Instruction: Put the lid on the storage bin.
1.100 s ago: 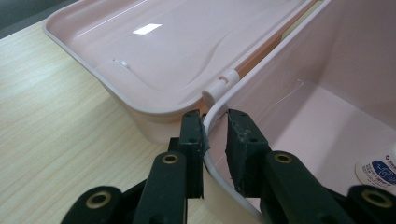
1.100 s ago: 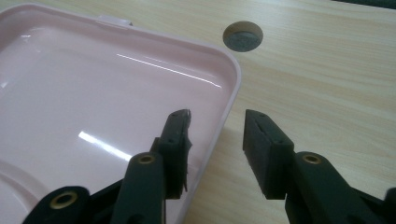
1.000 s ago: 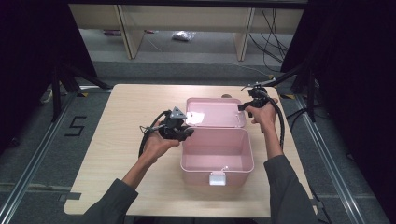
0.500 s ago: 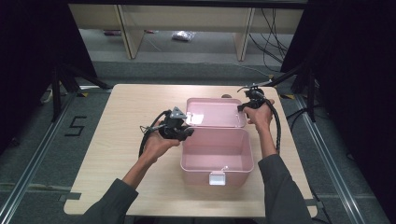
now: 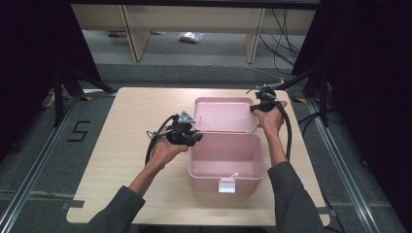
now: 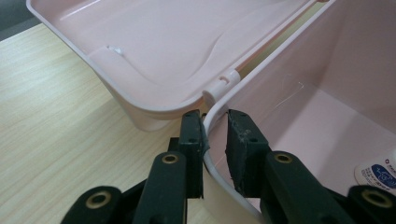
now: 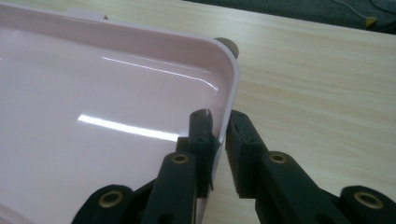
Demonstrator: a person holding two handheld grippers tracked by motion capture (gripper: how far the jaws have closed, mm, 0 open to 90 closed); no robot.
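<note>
A pink plastic box (image 5: 227, 162) stands open on the wooden table, with its lid (image 5: 226, 115) laid back behind it. My left gripper (image 5: 195, 138) is at the box's left rear corner, close to the hinge (image 6: 219, 85). Its jaws (image 6: 215, 122) are nearly together around the box's rim (image 6: 208, 122), one outside and one inside. At the lid's right edge, my right gripper (image 5: 254, 108) has its jaws (image 7: 219, 122) closed over the lid's rim (image 7: 229, 88). The box holds nothing I can see apart from a sticker (image 6: 380, 173) on its floor.
A white latch (image 5: 227, 185) hangs on the box's front wall. Bare table (image 5: 136, 111) lies to the left and in front of the box. Cables trail from both grippers, and shelving (image 5: 194, 24) stands beyond the table's far edge.
My right hand has shifted slightly to the left along the lid's edge. The box, the lid and the left gripper look unchanged.
</note>
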